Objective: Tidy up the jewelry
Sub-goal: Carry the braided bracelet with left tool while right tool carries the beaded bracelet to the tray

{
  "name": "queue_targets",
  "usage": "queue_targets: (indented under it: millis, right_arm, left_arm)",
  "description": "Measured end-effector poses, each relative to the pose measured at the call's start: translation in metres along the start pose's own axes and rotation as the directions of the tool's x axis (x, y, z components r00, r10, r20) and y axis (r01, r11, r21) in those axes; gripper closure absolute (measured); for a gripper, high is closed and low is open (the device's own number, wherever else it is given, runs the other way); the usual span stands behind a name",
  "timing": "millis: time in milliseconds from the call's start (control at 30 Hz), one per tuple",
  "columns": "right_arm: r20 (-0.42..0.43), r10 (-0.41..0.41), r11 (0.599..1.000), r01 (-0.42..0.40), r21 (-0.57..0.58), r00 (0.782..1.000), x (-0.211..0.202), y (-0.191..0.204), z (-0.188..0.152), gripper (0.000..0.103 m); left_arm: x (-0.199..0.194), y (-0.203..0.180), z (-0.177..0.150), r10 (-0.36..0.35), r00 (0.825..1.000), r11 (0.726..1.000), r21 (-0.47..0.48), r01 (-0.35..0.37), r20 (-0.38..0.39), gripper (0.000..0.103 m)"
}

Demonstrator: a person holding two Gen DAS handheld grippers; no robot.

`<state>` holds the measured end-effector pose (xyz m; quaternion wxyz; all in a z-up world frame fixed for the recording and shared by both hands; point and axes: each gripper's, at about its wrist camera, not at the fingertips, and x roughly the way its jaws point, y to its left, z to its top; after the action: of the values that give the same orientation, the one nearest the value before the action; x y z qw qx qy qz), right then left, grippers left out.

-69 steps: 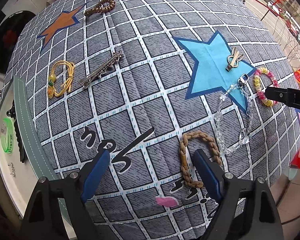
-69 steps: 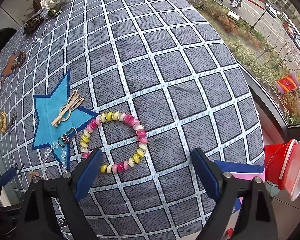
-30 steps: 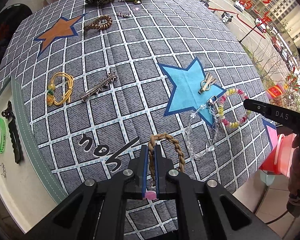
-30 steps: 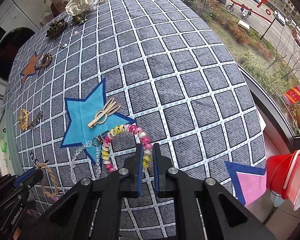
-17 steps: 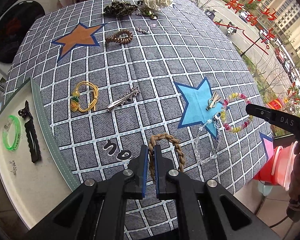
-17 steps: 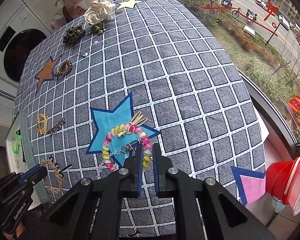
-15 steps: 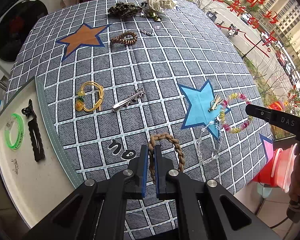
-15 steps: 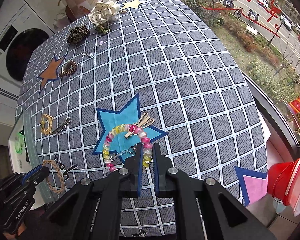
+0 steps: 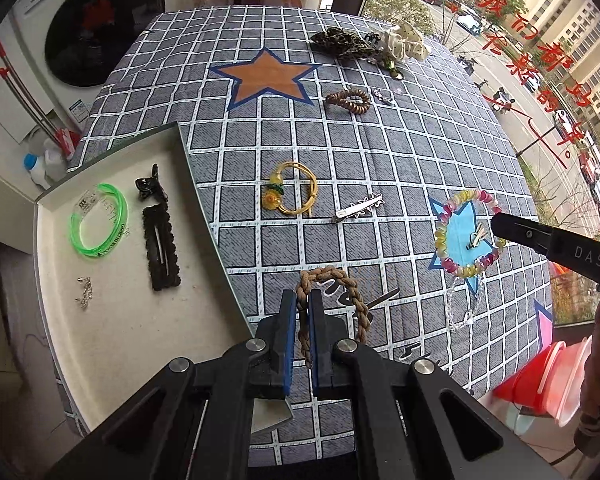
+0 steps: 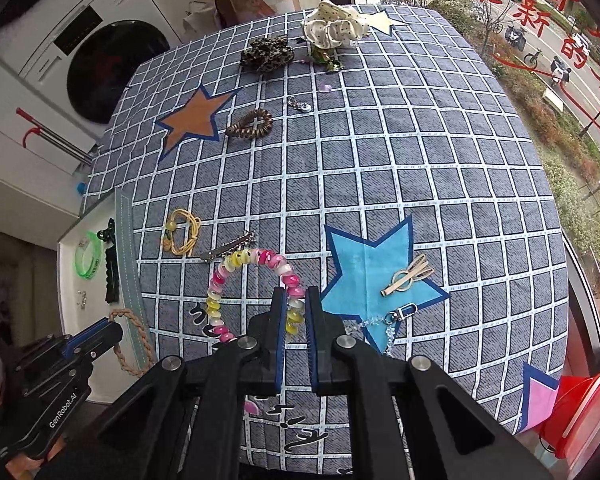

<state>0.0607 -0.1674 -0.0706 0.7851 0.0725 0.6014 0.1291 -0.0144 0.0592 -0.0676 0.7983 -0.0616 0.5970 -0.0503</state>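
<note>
My left gripper [image 9: 302, 300] is shut on a brown braided rope bracelet [image 9: 350, 286], which hangs above the checked cloth close to the white tray [image 9: 112, 340]. In the right wrist view the same braided bracelet [image 10: 136, 336] dangles from the left gripper [image 10: 114, 330] beside the tray's edge. My right gripper [image 10: 296, 300] is shut on a pink, yellow and white beaded bracelet [image 10: 224, 268], lifted off the cloth. That beaded bracelet [image 9: 456, 216] shows in the left wrist view in front of the blue star [image 9: 460, 236].
The tray holds a green bangle [image 9: 98, 222], black hair clips [image 9: 160, 240] and a small silver piece [image 9: 85, 292]. On the cloth lie a yellow cord bracelet [image 9: 294, 194], a silver clip [image 9: 358, 208], a brown coil tie [image 9: 348, 100], scrunchies [image 10: 334, 26], a gold clip [image 10: 408, 276] and a clear chain [image 9: 462, 308].
Both grippers rose and carried their bracelets leftward toward the tray. The beaded bracelet left the cloth beside the blue star; the clear chain stayed behind.
</note>
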Motion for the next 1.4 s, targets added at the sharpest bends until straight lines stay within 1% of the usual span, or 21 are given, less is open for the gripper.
queue_targets:
  millis: [167,333,600,767,967,1100,1200,1400]
  right_arm:
    - [-0.016,0.048,0.996,-0.049,-0.078,0.999,0.009,0.041,0.003,0.093]
    - [-0.049,0.093,0.982,-0.100,-0.162,0.994,0.024,0.087,0.004,0.093]
    - [-0.131,0.153,0.938,-0.185,-0.292,0.980,0.055,0.160,-0.007,0.093]
    - [-0.199,0.156,0.910,-0.219,-0.352,0.968,0.078,0.194,-0.024,0.093]
    - [-0.273,0.099,0.890,-0.208,-0.407,0.957,0.110,0.215,-0.042,0.093]
    - [-0.300,0.059,0.885,-0.189,-0.426,0.952,0.127,0.220,-0.048,0.093]
    - [-0.308,0.044,0.891,-0.177,-0.418,0.950,0.136,0.219,-0.049,0.093]
    - [-0.279,0.030,0.896,-0.150,-0.418,0.960,0.143,0.223,-0.036,0.093]
  left_arm:
    - [-0.006,0.040,0.001,0.047,0.999,0.996,-0.079,-0.046,0.007,0.090]
    - [-0.008,0.080,-0.011,0.097,0.995,0.983,-0.158,-0.097,-0.005,0.090]
    - [0.004,0.135,-0.033,0.167,0.985,0.951,-0.257,-0.174,-0.049,0.090]
    - [0.019,0.157,-0.043,0.190,0.978,0.934,-0.293,-0.207,-0.084,0.090]
    - [0.035,0.167,-0.044,0.199,0.975,0.926,-0.306,-0.221,-0.103,0.090]
    - [0.043,0.171,-0.041,0.210,0.972,0.922,-0.311,-0.233,-0.105,0.090]
    - [0.046,0.177,-0.038,0.219,0.970,0.915,-0.322,-0.241,-0.105,0.090]
    - [0.050,0.187,-0.028,0.243,0.965,0.907,-0.330,-0.261,-0.096,0.090]
